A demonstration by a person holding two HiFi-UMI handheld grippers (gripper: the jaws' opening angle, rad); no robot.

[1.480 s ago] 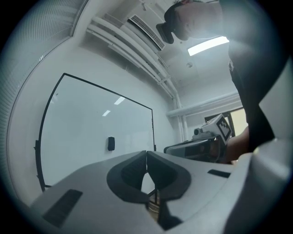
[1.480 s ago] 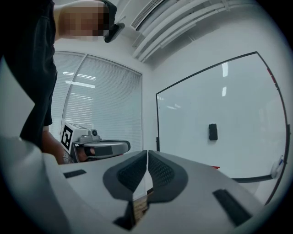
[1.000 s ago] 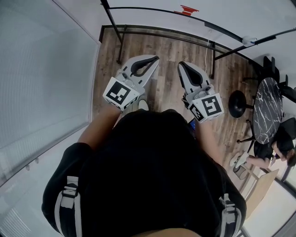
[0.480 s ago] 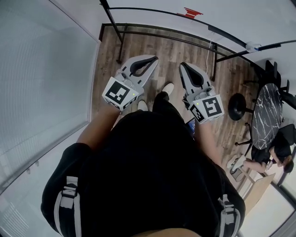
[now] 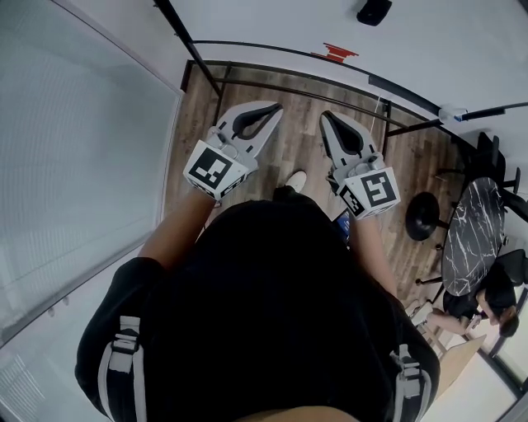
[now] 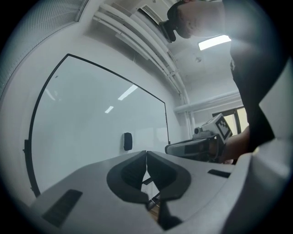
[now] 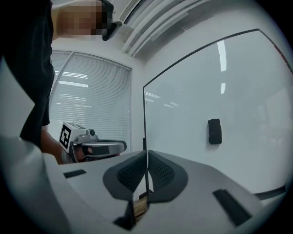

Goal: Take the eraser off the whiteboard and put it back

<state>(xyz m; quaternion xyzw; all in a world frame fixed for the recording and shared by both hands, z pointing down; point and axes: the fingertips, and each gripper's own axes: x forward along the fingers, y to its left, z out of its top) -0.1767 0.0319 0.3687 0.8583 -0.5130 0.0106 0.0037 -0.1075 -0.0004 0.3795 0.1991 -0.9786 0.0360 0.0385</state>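
A small black eraser clings to the whiteboard ahead of me, well beyond both grippers. It shows in the left gripper view and in the right gripper view, upright on the white surface. My left gripper and right gripper are held side by side at waist height, pointing level at the board. The left gripper's jaws meet at the tip with nothing between them. The right gripper's jaws also meet, empty.
The board stands on black frame legs over a wood floor. A glass wall with blinds runs along the left. At the right are a round marble table, a black stool and a seated person. A red item lies at the board's lower edge.
Both grippers and the person have moved toward the whiteboard. The eraser has come into the head view at the top. A foot has stepped forward.
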